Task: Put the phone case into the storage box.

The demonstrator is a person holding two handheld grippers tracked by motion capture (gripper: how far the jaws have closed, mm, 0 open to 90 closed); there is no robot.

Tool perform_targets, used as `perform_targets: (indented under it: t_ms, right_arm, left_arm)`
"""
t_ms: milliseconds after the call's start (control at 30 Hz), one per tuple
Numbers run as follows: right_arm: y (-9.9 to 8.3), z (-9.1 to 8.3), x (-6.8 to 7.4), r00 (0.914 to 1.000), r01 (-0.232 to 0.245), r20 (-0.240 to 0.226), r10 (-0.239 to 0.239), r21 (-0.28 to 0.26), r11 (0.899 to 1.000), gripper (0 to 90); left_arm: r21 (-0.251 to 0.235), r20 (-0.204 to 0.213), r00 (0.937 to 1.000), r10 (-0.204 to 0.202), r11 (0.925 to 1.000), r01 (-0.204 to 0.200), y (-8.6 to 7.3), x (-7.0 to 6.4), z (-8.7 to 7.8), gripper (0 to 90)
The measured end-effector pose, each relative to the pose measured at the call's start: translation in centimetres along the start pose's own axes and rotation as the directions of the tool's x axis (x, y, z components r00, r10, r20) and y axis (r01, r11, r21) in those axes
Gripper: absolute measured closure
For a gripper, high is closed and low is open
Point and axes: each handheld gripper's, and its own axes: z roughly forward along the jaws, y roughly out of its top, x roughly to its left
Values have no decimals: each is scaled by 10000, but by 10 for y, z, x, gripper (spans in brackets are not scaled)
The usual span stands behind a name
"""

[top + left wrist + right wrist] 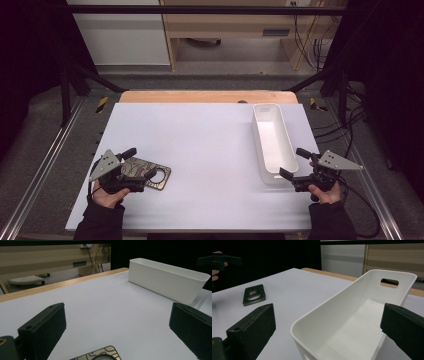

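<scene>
One white table, its wooden far edge showing, ringed by a dark metal frame; grey floor, pale cabinets and loose cables beyond.

One white bin, long and narrow, empty, lying along the table's right edge, a handle slot in its far end wall.

One dark flat plate with gold line pattern and a round hole, lying flat near the front left corner.

Two grippers, one per hand. Left gripper: jaws spread wide, hovering over the plate's near end, gripping nothing; contact cannot be told. Right gripper: jaws spread wide at the front right corner, straddling the bin's near end, holding nothing.
</scene>
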Motion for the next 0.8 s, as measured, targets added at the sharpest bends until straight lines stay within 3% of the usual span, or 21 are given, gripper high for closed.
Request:
perform_targets:
  t_ms: [800]
  right_arm:
    - [-1, 2, 1, 10000, 87, -45, -87, 95, 9999, 4]
  left_arm:
    - [311, -160, 9998, 123, 9994, -118, 12, 2, 1, 5]
